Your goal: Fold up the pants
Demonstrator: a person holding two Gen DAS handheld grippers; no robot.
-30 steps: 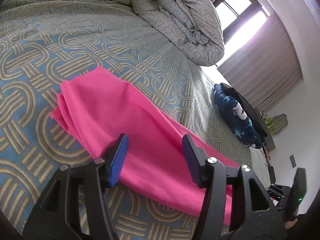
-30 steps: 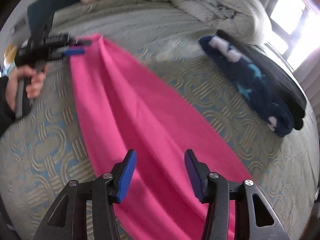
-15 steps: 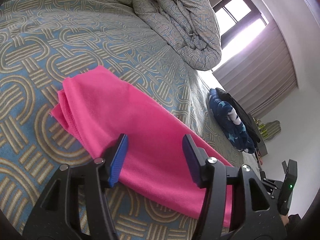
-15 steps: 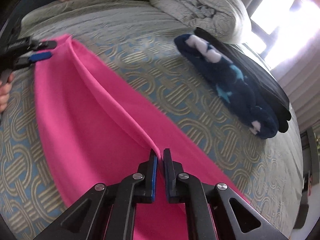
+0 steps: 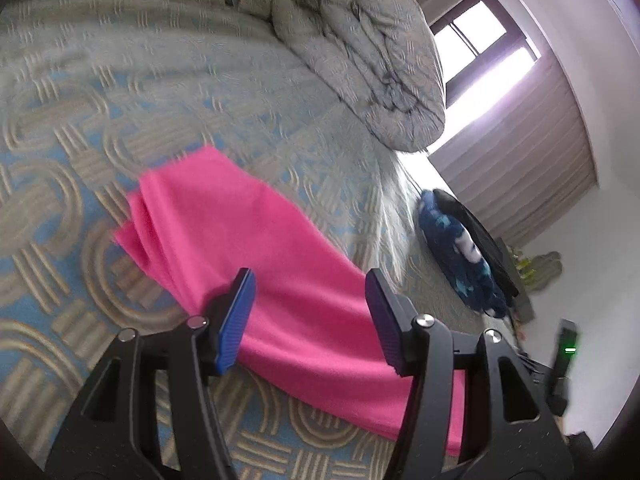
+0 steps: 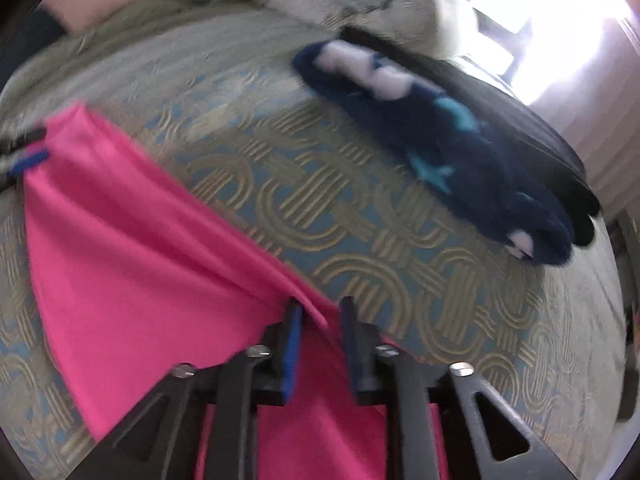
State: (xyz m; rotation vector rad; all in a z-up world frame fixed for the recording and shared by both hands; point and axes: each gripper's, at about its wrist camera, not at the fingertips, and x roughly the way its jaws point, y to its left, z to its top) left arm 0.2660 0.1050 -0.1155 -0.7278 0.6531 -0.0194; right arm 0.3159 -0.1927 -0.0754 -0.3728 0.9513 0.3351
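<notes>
My right hand-held gripper [image 6: 318, 344] pinches a ridge of the pink pants [image 6: 132, 248] to lift the fold; my left hand-held gripper [image 5: 308, 320] hovers released above them on the bed [image 5: 120, 92].

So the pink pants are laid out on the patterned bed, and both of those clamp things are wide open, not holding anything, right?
Not quite. The pink pants do lie on the patterned bed, and the left gripper is wide open above them. But the right gripper is not wide open: the right wrist view shows its jaws nearly closed, with a raised fold of the pants between them.
</notes>
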